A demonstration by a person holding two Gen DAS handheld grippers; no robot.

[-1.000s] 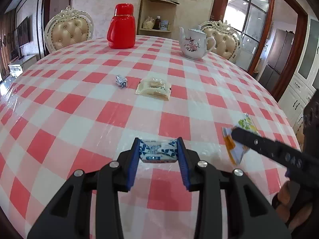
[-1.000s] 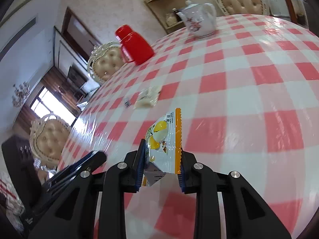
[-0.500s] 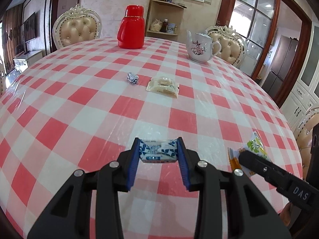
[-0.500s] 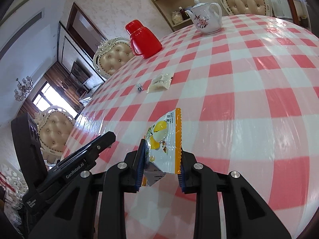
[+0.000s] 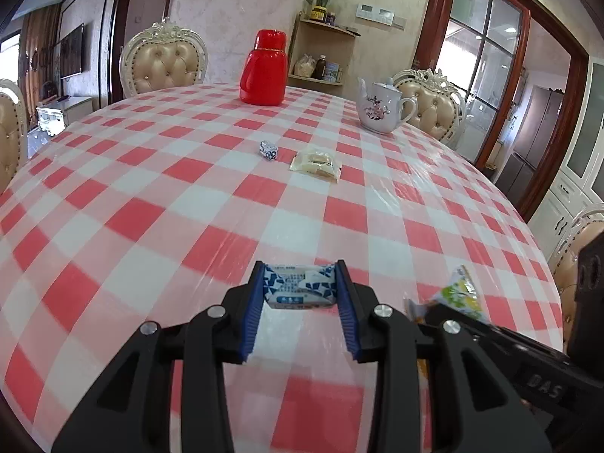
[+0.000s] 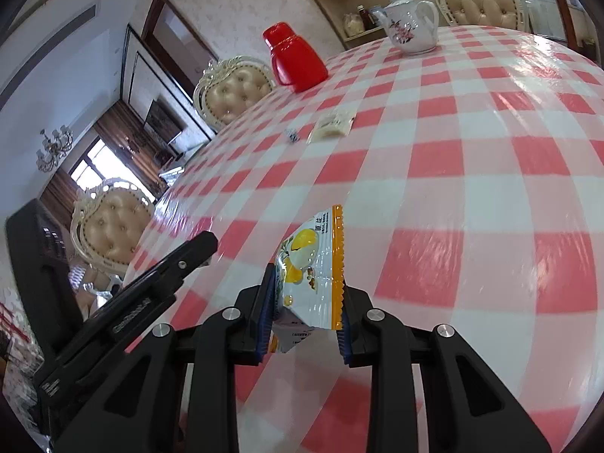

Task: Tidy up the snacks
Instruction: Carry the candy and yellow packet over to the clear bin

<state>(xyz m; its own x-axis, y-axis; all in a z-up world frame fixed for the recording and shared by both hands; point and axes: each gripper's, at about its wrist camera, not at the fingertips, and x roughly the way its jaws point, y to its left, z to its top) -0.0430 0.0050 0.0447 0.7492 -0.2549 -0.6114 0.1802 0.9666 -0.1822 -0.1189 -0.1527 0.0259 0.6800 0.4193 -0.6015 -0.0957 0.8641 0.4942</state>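
While I am watching both wrist views, my left gripper (image 5: 300, 290) is clamping a small blue-and-white packet (image 5: 300, 287) crosswise between its blue pads, clear above the checked tablecloth (image 5: 151, 196). Its print is too small for me to read. My right gripper (image 6: 304, 302) is pinching a white packet with an orange edge (image 6: 315, 275), standing it on end; the packet's lower corner is disappearing behind the pads, and the yellow picture on it is hard to make out. From the left view I am seeing only a crumpled tip of that packet, with the right gripper's black body cutting across the lower right corner. From the right view, the left gripper is showing only as a dark finger at the left, its packet hidden. Both grippers are pointing down and forward over the near side of the table. Far ahead, a pale wrapped snack (image 5: 316, 161) and a tiny blue-and-white sweet (image 5: 267, 150) are lying just beside each other, with a red flask (image 5: 264, 70) and a flowered teapot (image 5: 381, 107) standing beyond.
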